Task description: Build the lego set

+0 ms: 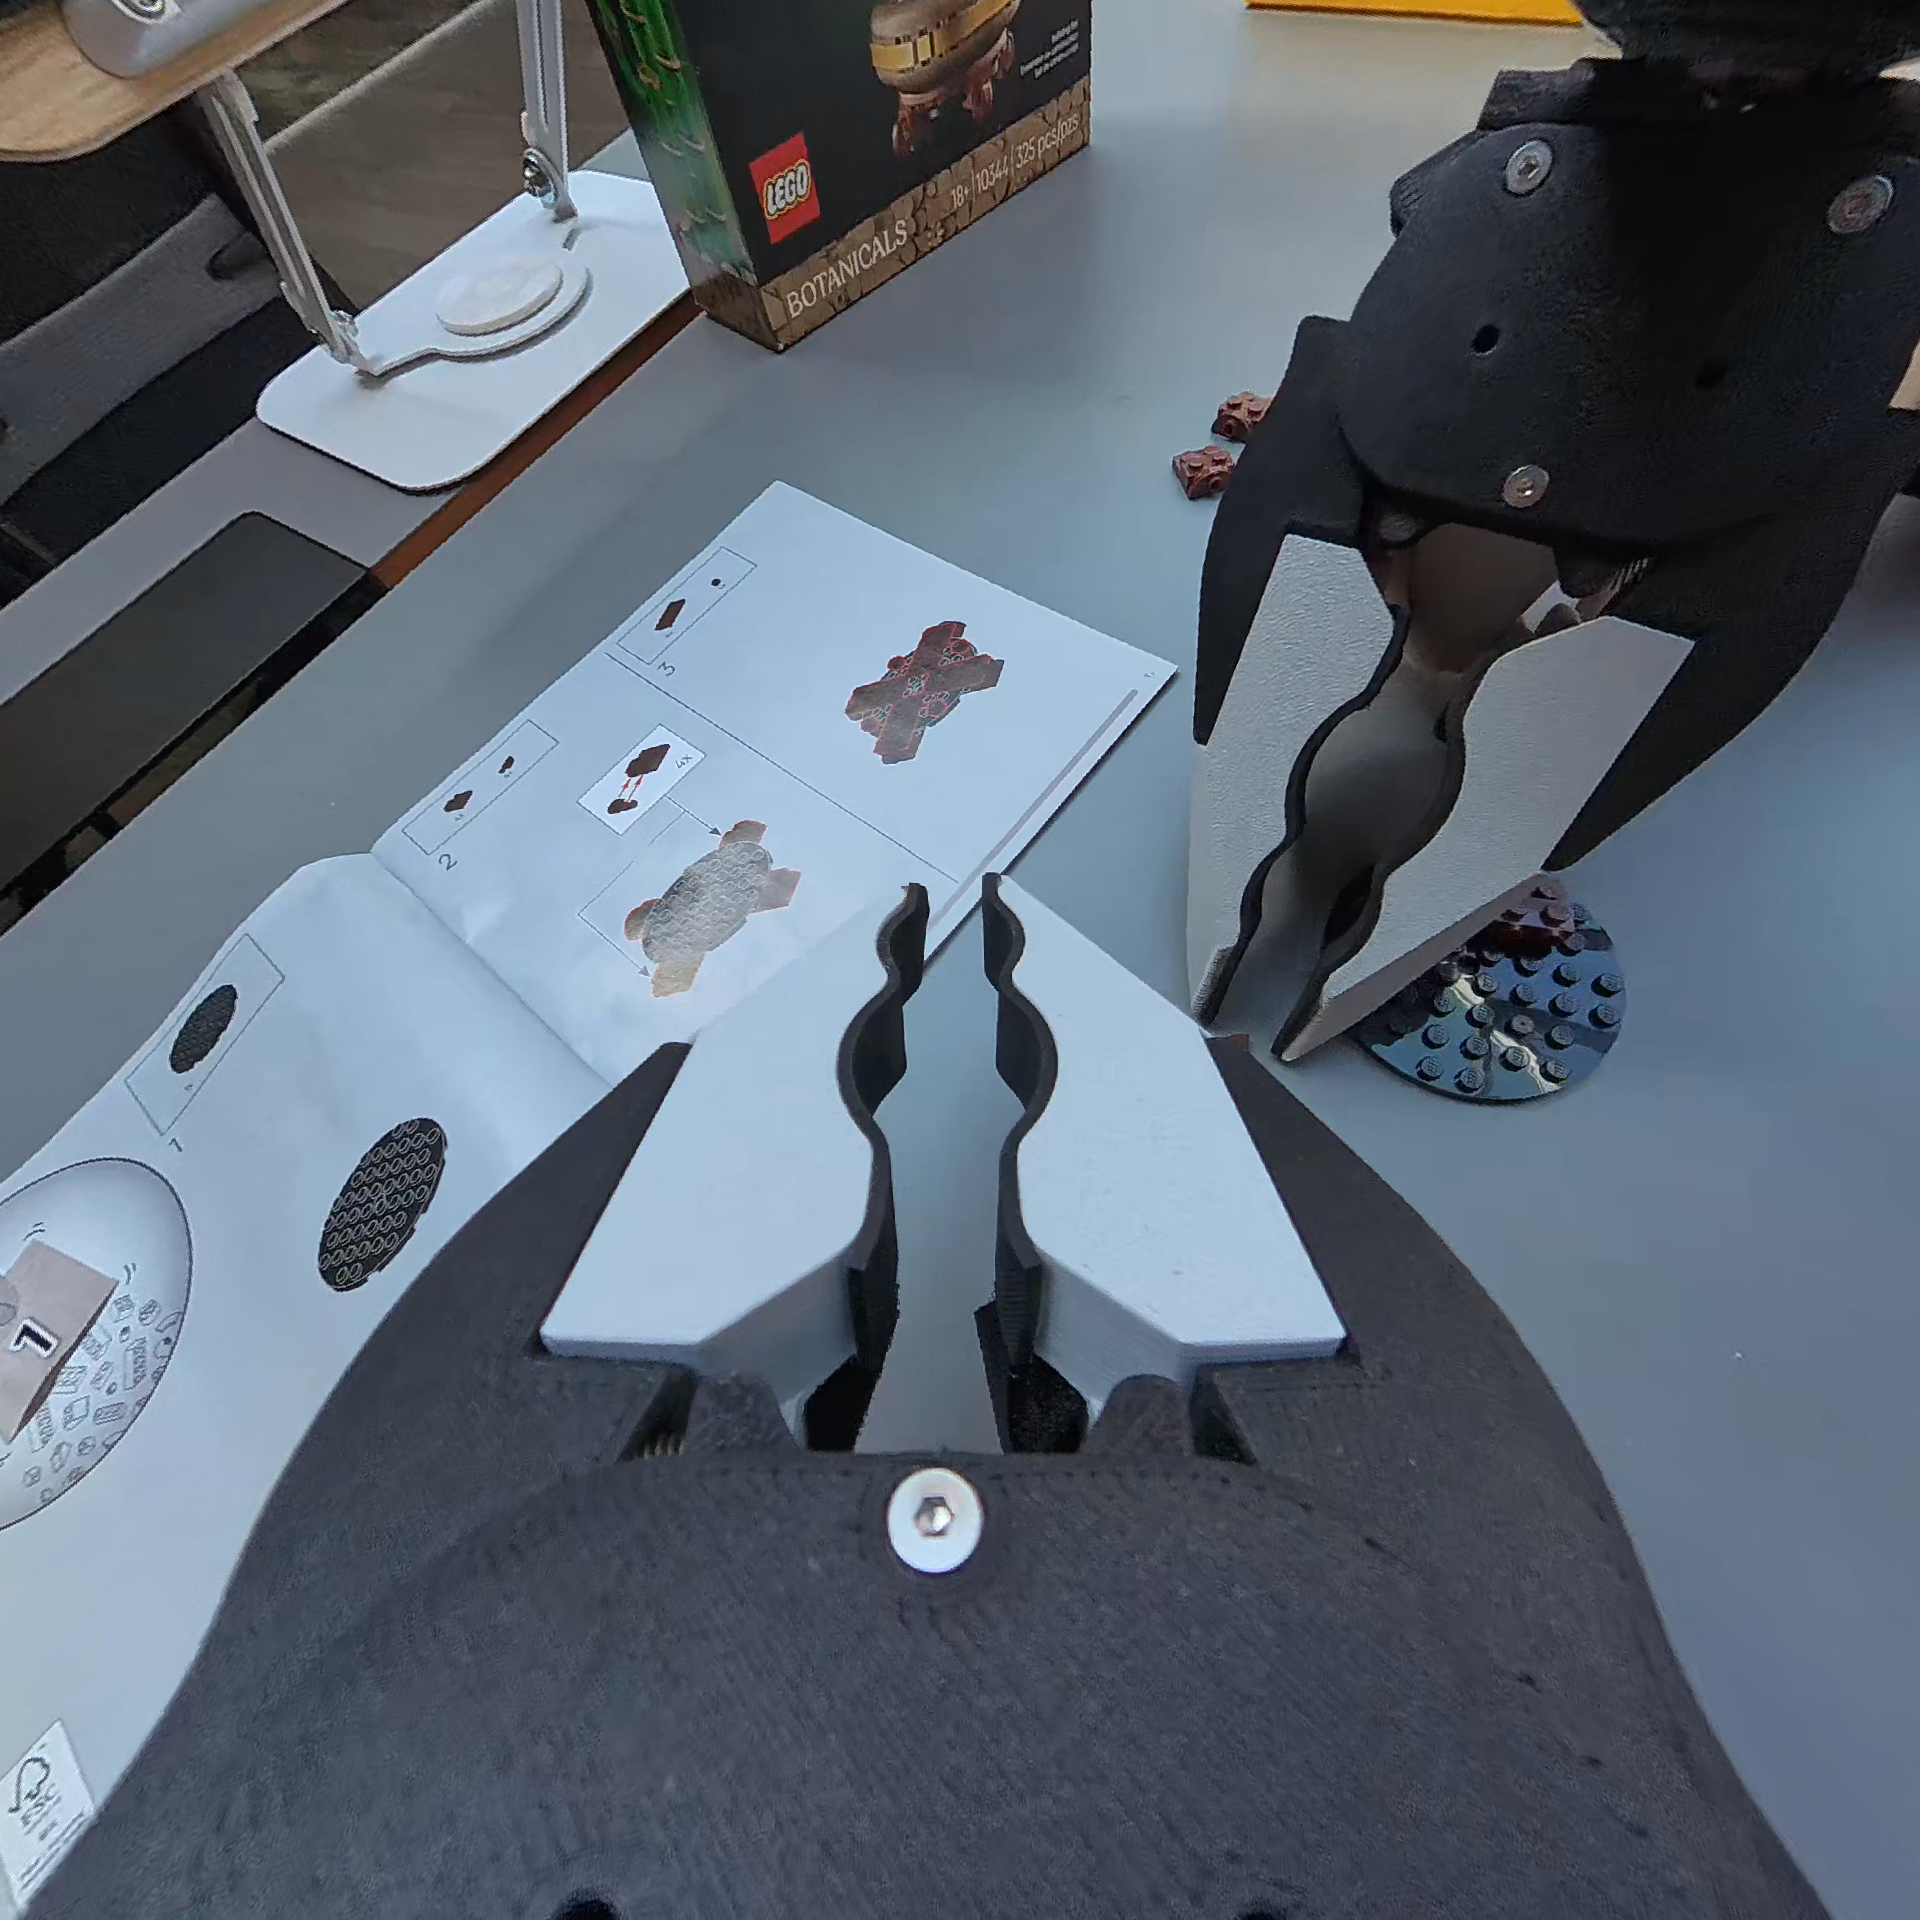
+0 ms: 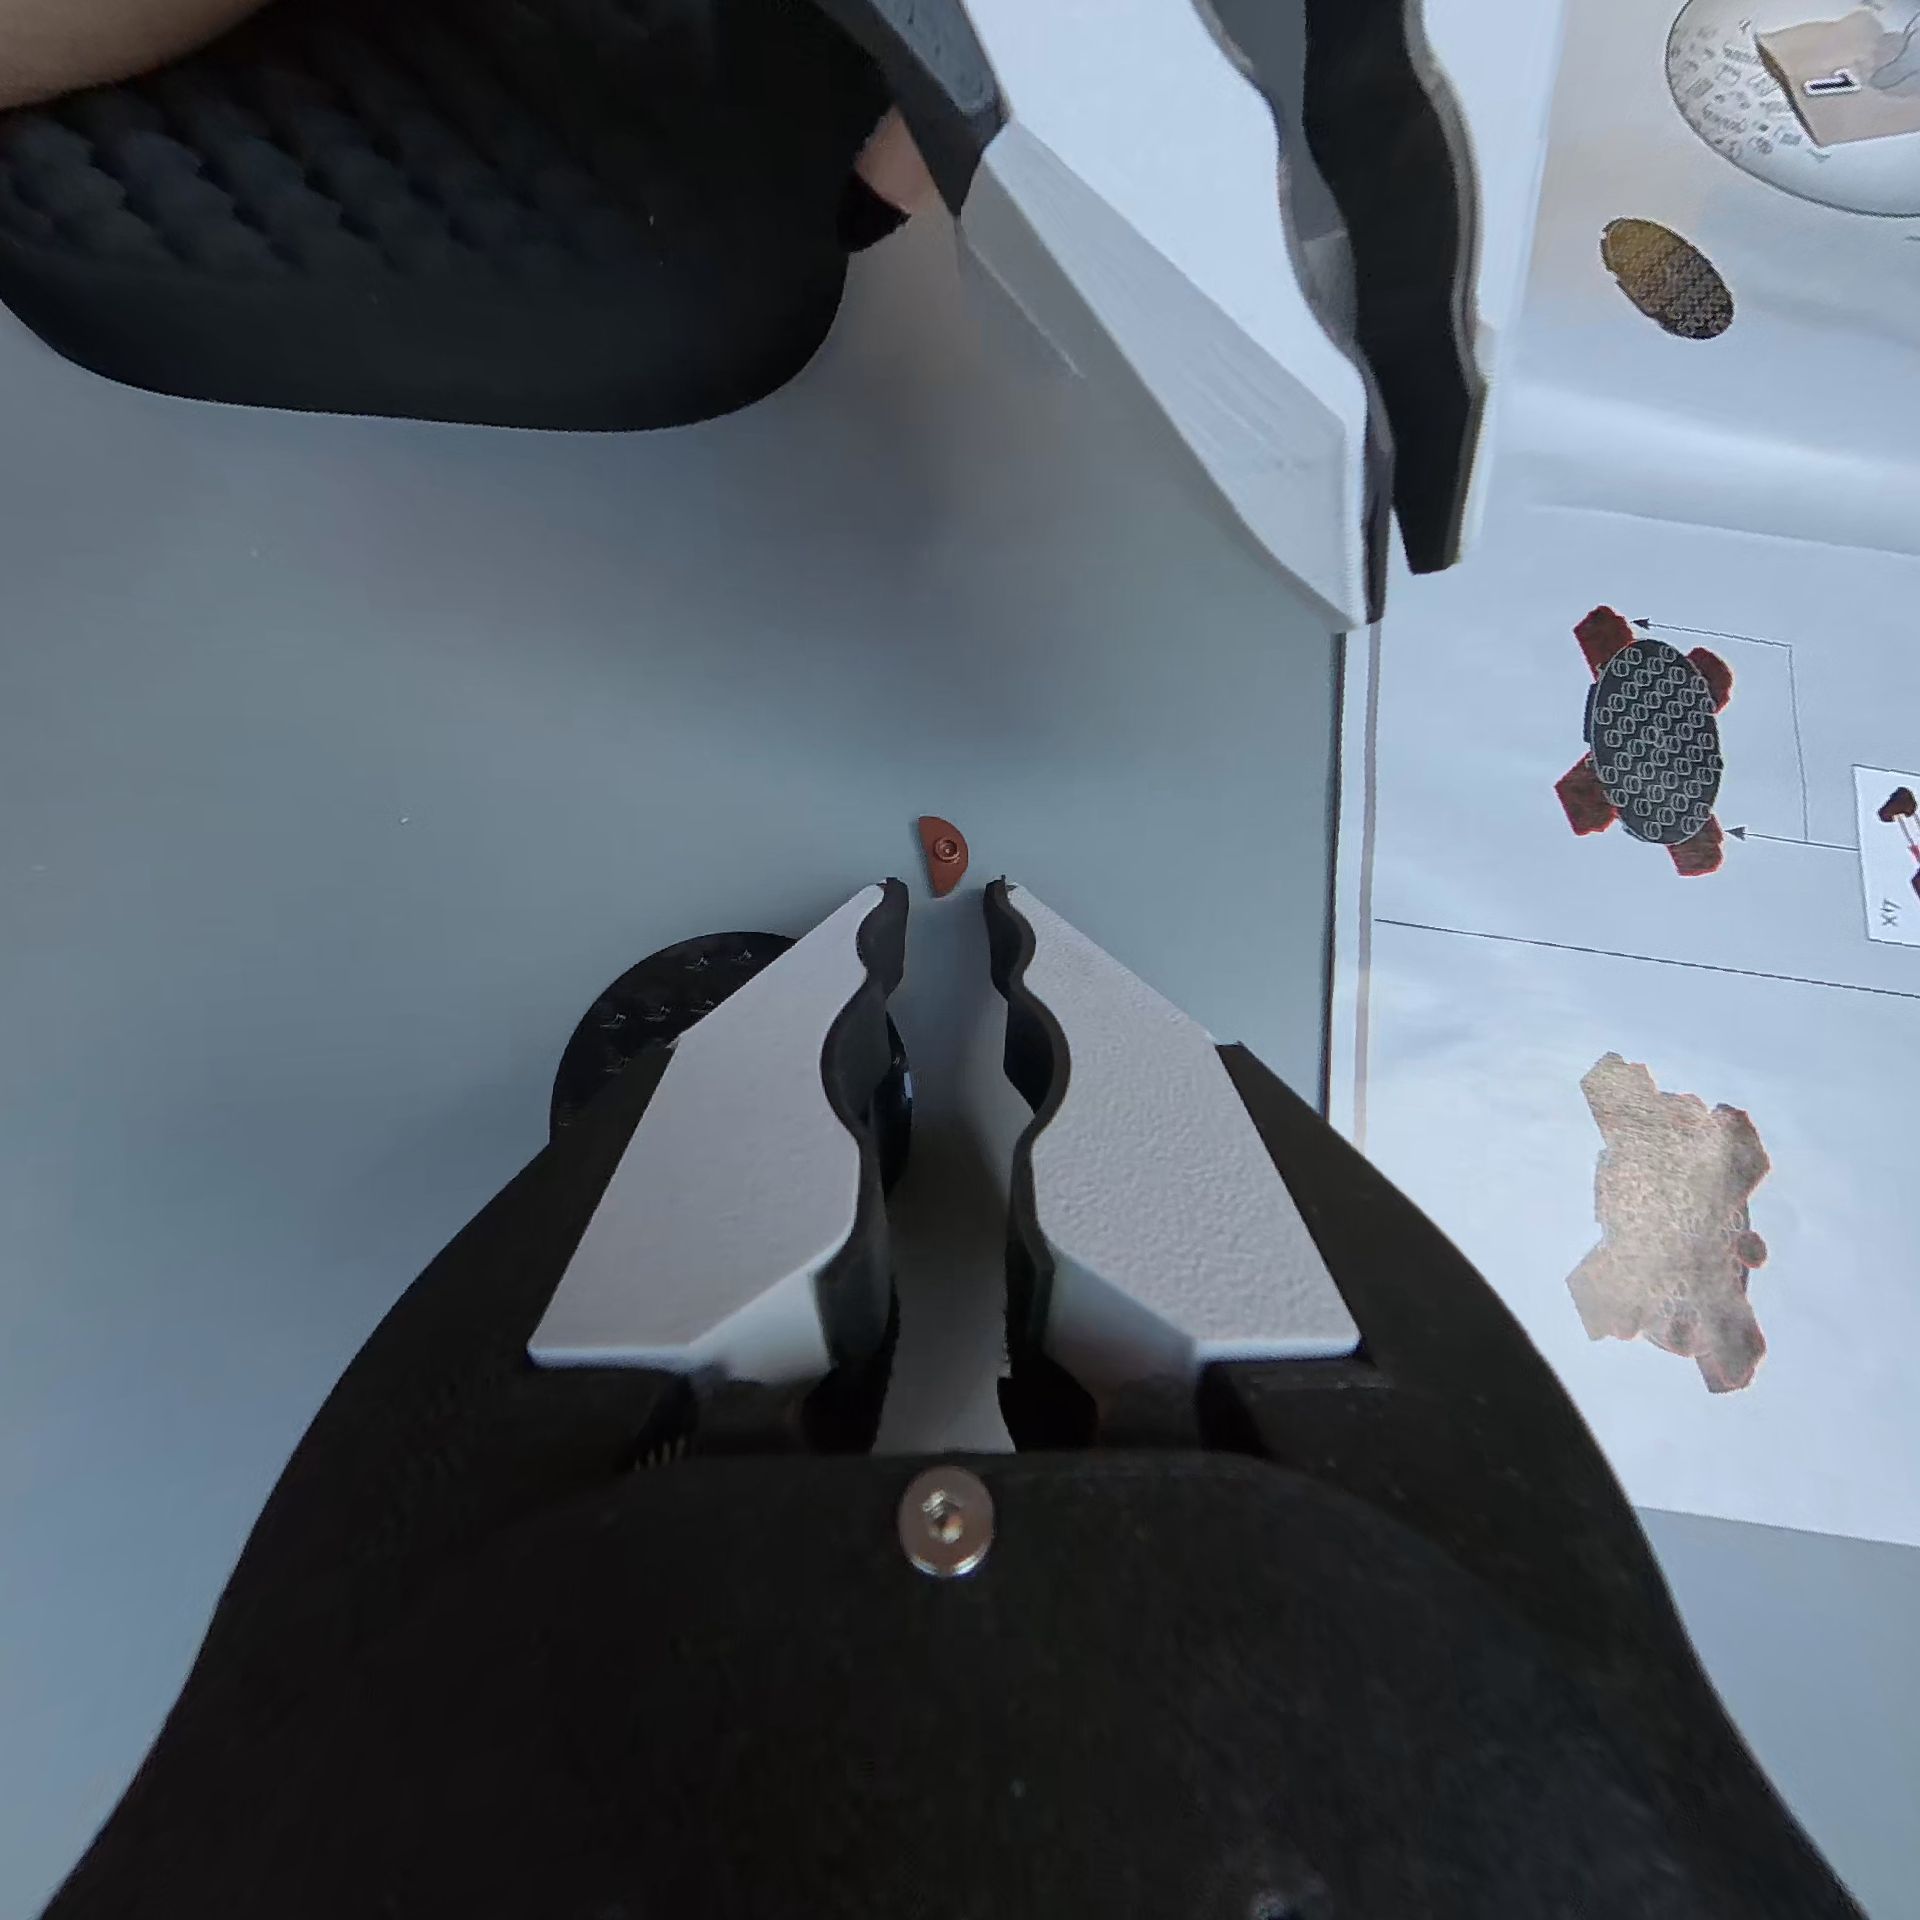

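My right gripper (image 2: 945,888) is open and empty, its tips pointing down at the grey table. A small reddish-brown half-round piece (image 2: 942,854) lies on the table just beyond the tips. The black round studded plate (image 2: 644,1018) lies partly under its left finger; in the left wrist view the plate (image 1: 1507,1008) carries a dark red-brown piece (image 1: 1538,916) at its far edge. My left gripper (image 1: 954,891) is open with a narrow gap, empty, hovering over the corner of the open instruction booklet (image 1: 623,810). The right gripper (image 1: 1247,1029) stands close to its right.
The set's box (image 1: 883,156) stands at the back of the table. Two loose brown pieces (image 1: 1242,414) (image 1: 1205,473) lie behind the right gripper. A white stand base (image 1: 468,343) sits at the back left. A gloved hand (image 2: 416,208) holds the left gripper (image 2: 1382,416). Some 8 centimeters of space lies between my two pairs of fingers.
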Demonstrator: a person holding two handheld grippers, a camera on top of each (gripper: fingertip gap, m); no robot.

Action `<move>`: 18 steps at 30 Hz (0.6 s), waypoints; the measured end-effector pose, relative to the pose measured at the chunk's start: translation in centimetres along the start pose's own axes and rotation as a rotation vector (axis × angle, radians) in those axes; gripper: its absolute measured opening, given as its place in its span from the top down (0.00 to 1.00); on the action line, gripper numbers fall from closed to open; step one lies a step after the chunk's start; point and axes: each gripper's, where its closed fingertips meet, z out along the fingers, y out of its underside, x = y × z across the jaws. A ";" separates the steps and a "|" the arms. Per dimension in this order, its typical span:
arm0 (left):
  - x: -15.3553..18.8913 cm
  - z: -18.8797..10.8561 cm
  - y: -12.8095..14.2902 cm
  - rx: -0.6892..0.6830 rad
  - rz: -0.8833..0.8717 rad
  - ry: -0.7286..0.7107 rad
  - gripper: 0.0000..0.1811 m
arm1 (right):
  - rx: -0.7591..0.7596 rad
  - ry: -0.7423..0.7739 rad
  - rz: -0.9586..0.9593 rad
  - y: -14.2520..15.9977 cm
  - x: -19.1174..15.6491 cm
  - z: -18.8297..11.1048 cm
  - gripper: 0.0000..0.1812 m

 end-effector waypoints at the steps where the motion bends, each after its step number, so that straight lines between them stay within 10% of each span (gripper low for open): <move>1: -0.2 -0.2 -0.1 0.009 -0.010 -0.004 0.95 | 0.010 -0.017 0.010 -0.1 -0.1 0.0 0.92; 18: -0.9 -1.1 -0.1 0.014 -0.021 -0.022 0.95 | 0.016 -0.115 0.012 -1.3 -2.9 1.1 0.92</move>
